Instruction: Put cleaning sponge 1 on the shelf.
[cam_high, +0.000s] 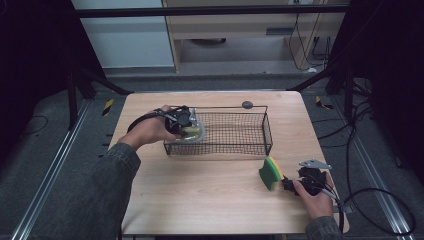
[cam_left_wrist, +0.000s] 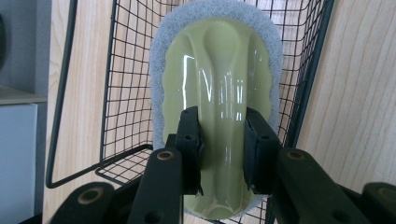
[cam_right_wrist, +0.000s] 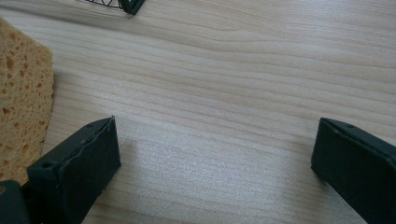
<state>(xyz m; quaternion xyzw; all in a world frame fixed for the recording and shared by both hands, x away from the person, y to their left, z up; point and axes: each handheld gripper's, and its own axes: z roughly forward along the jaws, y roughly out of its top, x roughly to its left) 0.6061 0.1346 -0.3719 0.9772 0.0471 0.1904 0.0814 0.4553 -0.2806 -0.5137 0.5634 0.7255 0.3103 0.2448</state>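
A: Left gripper (cam_left_wrist: 223, 154) is clamped on the raised spine of the green-backed scrubber (cam_left_wrist: 219, 88), pads on either side of the ridge. The ridge is the one narrow part the jaws can span; the grey pad around it is too wide.

B: Where does the scrubber sit?

A: At the left end of the wire basket (cam_high: 250, 131), centre of the high view, pad face down toward the mesh. Judging by that, it is being set in or lifted out.

B: Right side?

A: Right gripper (cam_right_wrist: 210, 163) has its jaws spread wide, nothing between them, low over the counter (cam_high: 200, 190). The yellow-green sponge (cam_high: 270, 173) stands on edge just beside its left jaw, lower right of the high view. Likely the next pick.
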